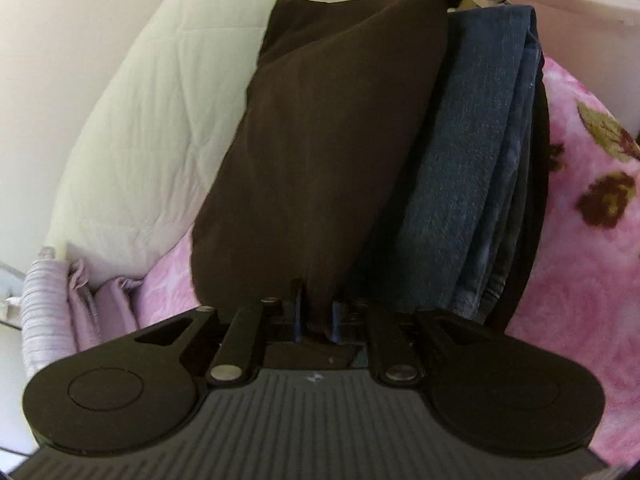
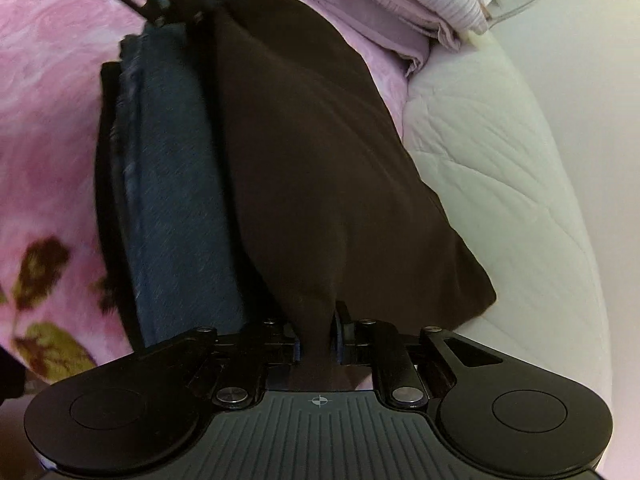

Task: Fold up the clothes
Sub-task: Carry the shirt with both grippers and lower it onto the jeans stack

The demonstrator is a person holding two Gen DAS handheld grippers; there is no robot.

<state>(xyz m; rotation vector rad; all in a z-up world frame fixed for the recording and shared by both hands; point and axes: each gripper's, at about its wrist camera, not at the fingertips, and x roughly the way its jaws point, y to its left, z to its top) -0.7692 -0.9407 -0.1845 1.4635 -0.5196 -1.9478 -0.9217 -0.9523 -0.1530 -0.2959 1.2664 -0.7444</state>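
Observation:
A dark brown garment (image 1: pixel 320 152) hangs stretched between my two grippers above the bed. My left gripper (image 1: pixel 316 316) is shut on one end of it. My right gripper (image 2: pixel 318 340) is shut on the other end of the same garment (image 2: pixel 320 160). Each gripper shows at the far top of the other's view. Beside the garment lies a folded stack topped by blue jeans (image 1: pixel 472 168), with a dark layer under it. The stack also shows in the right wrist view (image 2: pixel 172 184).
A pink floral blanket (image 1: pixel 580 240) covers the bed under the stack. A white quilted mattress edge (image 1: pixel 132 152) runs along the wall side. Folded lilac and striped cloth (image 2: pixel 384 4) lies at one end of the bed.

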